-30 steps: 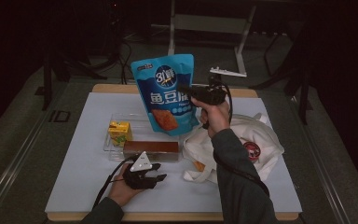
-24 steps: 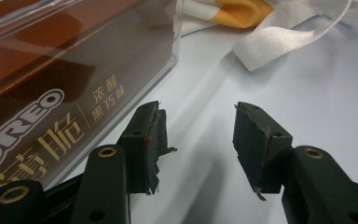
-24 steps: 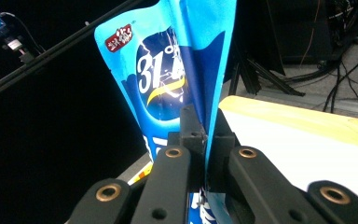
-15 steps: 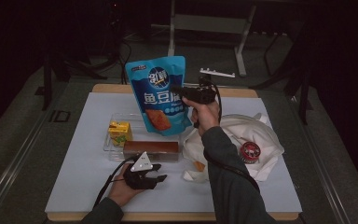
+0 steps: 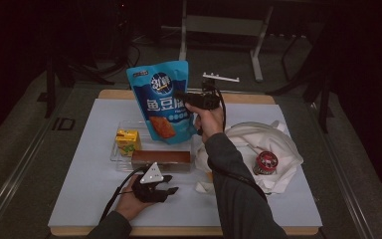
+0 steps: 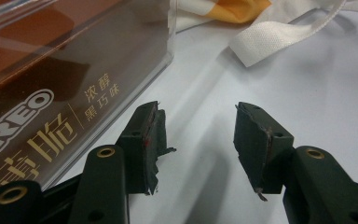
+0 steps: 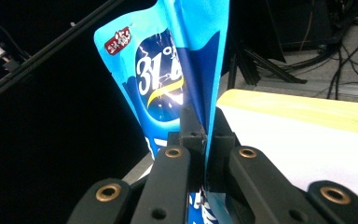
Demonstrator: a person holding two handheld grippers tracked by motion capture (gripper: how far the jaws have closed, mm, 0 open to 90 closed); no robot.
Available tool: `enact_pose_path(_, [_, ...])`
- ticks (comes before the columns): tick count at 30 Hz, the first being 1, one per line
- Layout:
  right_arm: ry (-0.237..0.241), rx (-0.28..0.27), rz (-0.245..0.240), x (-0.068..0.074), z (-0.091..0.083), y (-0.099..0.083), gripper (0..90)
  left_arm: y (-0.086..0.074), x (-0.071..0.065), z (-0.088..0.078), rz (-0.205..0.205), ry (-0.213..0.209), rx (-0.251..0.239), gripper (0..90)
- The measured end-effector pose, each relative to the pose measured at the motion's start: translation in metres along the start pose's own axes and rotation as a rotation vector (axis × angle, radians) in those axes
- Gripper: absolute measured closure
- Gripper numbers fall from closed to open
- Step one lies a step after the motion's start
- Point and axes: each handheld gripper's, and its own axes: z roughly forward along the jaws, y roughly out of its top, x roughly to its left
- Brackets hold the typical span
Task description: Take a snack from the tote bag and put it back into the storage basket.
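A blue snack pouch (image 5: 161,102) hangs upright in the air above the clear tray (image 5: 122,149), held by its right edge. My right gripper (image 5: 181,95) is shut on the pouch (image 7: 182,60), with the bag's edge pinched between the two jaws (image 7: 203,135). My left gripper (image 5: 171,190) rests on the white mat near the front edge, open, with nothing between its fingers (image 6: 198,140). Right by its left jaw lies a brown Oreo box (image 6: 51,88), which sits along the tray's front side (image 5: 160,158).
A yellow drink carton (image 5: 128,141) stands in the clear tray. A white cloth bag (image 5: 258,144) lies at the right with a red-lidded jar (image 5: 266,162) on it. A white strap (image 6: 279,35) lies beyond the left gripper. The wooden table edge (image 5: 238,98) runs behind.
My right gripper has carried the blue pouch to the left and slightly toward me, over the tray. The left gripper has stayed in place.
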Motion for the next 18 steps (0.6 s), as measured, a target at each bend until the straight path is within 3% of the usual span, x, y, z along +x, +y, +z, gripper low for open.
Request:
enact_pose_path(14, [-0.072, -0.021, 0.046, 0.005, 0.027, -0.010, 88.5, 0.000, -0.002, -0.001, 0.023, 0.009, -0.001, 50.1])
enact_pose_path(18, [-0.073, -0.017, 0.048, 0.007, 0.032, -0.015, 88.3, 0.000, -0.003, -0.001, 0.023, 0.009, -0.007, 49.7])
